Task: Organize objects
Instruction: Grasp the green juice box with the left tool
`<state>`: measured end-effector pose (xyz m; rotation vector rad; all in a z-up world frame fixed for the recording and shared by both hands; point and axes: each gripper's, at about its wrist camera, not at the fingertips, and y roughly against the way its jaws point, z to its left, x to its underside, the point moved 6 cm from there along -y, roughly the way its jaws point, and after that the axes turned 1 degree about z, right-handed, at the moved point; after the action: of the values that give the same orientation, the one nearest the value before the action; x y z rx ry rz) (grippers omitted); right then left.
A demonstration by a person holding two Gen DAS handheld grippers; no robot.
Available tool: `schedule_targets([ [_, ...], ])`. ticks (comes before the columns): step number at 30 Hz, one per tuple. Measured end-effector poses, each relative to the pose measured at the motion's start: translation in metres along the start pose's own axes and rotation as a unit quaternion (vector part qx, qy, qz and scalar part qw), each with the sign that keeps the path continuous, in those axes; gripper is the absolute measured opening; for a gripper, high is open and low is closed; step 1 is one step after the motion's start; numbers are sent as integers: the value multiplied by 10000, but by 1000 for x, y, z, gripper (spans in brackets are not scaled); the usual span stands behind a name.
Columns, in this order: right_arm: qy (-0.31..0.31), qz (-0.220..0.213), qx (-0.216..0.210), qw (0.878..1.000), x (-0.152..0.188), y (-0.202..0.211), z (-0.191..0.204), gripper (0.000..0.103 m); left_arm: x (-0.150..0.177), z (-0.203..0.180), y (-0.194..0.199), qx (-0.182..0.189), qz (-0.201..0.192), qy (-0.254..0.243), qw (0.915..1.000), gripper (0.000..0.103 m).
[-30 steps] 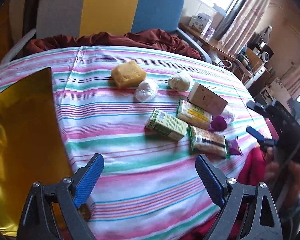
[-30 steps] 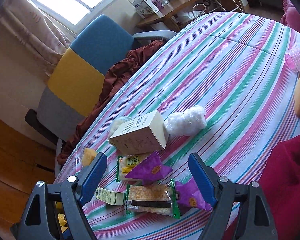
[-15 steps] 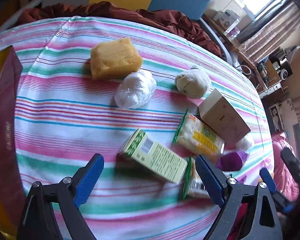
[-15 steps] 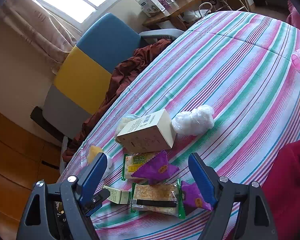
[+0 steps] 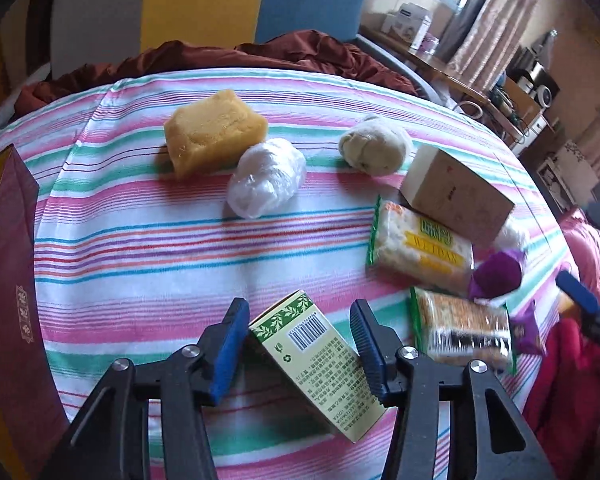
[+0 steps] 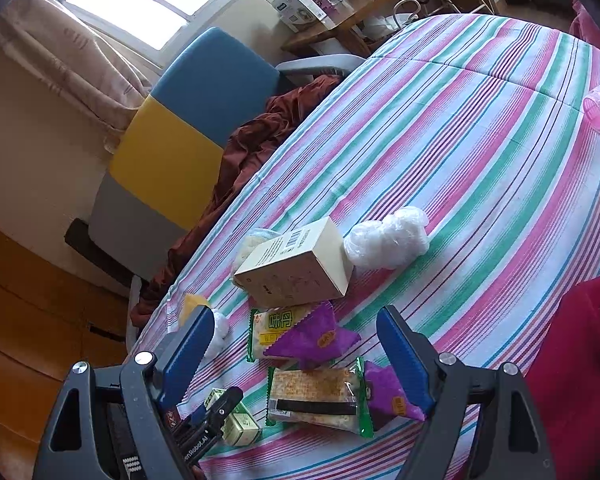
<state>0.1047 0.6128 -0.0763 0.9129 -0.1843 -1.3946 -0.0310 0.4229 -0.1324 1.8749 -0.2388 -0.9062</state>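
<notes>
Objects lie scattered across the striped tablecloth (image 5: 148,248), nothing visibly sorted yet. The left gripper (image 5: 296,344) has just been closing around the green carton (image 5: 320,364), which sits tilted between its pads, seemingly just gripped. The right gripper (image 6: 296,356) hangs spread and empty above the snack packets (image 6: 316,398).

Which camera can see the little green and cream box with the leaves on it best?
The left wrist view. The small green and cream cardboard box sits close up between the left gripper fingers, which have just been closing around it. In the right wrist view it is small, low down and half hidden behind that gripper.
</notes>
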Motion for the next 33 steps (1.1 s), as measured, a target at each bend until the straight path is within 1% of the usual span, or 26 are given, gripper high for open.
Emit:
schedule_targets([
  [2, -18, 5, 33, 10000, 0, 0, -1, 85, 6, 1, 4, 52, 41, -36, 10000, 53],
  [5, -7, -4, 99, 10000, 0, -1, -1, 85, 6, -2, 2, 261, 184, -12, 9995, 51],
  [6, -3, -8, 129, 9999, 0, -1, -1, 85, 6, -2, 3, 353, 223, 44, 9991, 51],
  [8, -3, -14, 158, 9999, -1, -1, -2, 85, 8, 3, 5, 401, 295, 158, 9986, 51],
  [11, -20, -18, 185, 9998, -1, -1, -2, 85, 12, 7, 17, 475, 298, 285, 9980, 55],
  [13, -22, -7, 194, 9998, -1, -1, -3, 85, 15, 7, 27, 513, 267, 319, 9978, 59],
  [17, -33, -5, 195, 9998, -1, -1, -3, 85, 27, 9, 31, 435, 321, 370, 9979, 61],
  [18, -39, -6, 195, 9998, -1, -1, -3, 85, 29, 9, 30, 501, 324, 389, 9975, 61],
  [20, -55, 9, 182, 9998, -1, -1, -3, 85, 28, 7, 29, 519, 342, 412, 9972, 61],
  [22, -57, 16, 178, 9998, 0, -1, -4, 85, 23, 4, 27, 455, 362, 394, 9975, 60],
  [23, -57, 20, 180, 9998, 0, -2, -4, 85, 22, 3, 23, 395, 427, 403, 9975, 60],
  [25, -55, 31, 176, 9998, 0, -2, -4, 85, 21, 1, 12, 446, 582, 520, 9960, 59],
  [27, -59, 35, 170, 9998, 0, -2, -4, 85, 20, -2, 10, 338, 509, 430, 9972, 59],
  [29, -58, 41, 178, 9998, 0, -2, -4, 85, 22, -6, 8, 159, 403, 186, 9989, 53],
  [30, -57, 50, 179, 9998, 1, -3, -4, 85, 23, -6, 8, 110, 312, 96, 9994, 44],
  [31, -58, 60, 182, 9998, 1, -3, -4, 85, 25, -4, 8, 21, 247, 34, 9997, 31],
  [32, -61, 72, 185, 9998, 1, -3, -4, 85, 26, -1, 8, -52, 153, -33, 9999, 30],
  [33, -66, 81, 190, 9998, 1, -4, -4, 85, 28, 0, 9, 18, 47, -100, 9999, 30],
])
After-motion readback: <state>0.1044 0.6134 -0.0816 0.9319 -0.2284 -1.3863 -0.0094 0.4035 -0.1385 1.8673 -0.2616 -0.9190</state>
